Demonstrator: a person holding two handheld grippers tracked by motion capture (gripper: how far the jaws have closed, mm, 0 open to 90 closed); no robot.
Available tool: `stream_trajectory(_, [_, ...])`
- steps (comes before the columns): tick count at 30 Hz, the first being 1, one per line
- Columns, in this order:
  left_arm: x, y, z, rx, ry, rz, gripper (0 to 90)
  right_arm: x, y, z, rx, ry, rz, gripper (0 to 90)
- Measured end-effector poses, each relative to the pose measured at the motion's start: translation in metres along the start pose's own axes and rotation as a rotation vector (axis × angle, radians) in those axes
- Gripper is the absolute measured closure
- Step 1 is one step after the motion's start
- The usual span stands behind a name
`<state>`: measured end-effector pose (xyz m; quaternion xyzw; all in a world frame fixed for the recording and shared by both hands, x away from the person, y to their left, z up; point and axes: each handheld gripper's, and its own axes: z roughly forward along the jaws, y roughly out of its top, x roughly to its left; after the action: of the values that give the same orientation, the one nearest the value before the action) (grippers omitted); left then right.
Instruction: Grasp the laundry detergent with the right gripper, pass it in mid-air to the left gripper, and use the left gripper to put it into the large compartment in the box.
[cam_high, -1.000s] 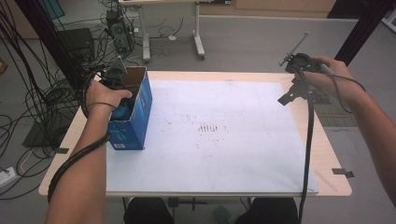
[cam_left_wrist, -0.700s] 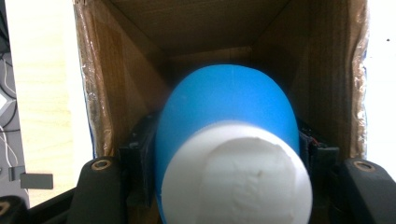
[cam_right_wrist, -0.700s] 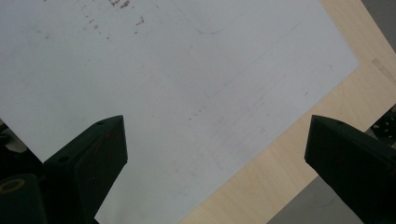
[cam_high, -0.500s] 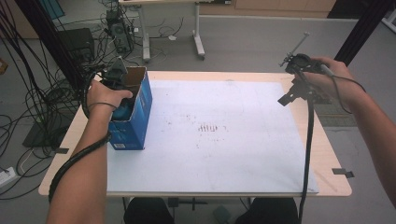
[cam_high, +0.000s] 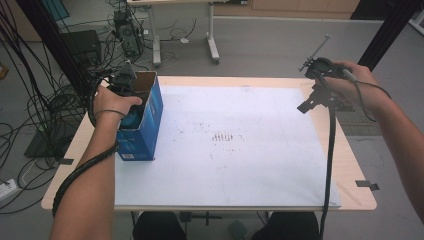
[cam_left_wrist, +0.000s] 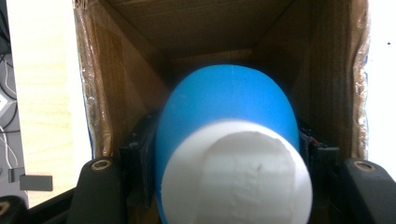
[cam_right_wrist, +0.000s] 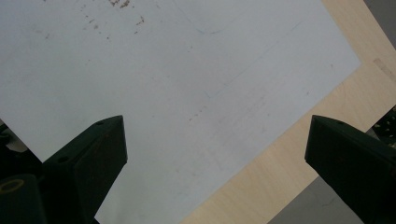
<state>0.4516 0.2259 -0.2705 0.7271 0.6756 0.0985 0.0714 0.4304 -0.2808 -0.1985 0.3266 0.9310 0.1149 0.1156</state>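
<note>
Lowering a blue bottle with a white cap into an open cardboard box seems to be the step in hand. Nearest to us, in the left gripper view, the left gripper has its fingers closed on the bottle, one on each flank, cap end toward the camera and rounded blue body pointing down into the brown inside of the box. From the high view, the box stands at the left edge of the worktop, partly on a large white sheet, with the left hand over its open top. Farther right, the right gripper hangs above the sheet's far right corner, fingers spread wide and holding nothing.

We judge the next move calls for lowering the bottle to the box floor, then loosening the fingers.

The box bottom is hidden behind the bottle, so we cannot tell whether it touches down. The bottle's label, if any, is out of sight.
</note>
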Motion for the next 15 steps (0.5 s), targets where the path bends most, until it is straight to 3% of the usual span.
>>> stream_trajectory(15, [0.0005, 0.0003, 0.0004, -0.005, 0.001, -0.004, 37.4, -0.0001, 0.0008, 0.0007, 0.003, -0.002, 0.004, 5.5])
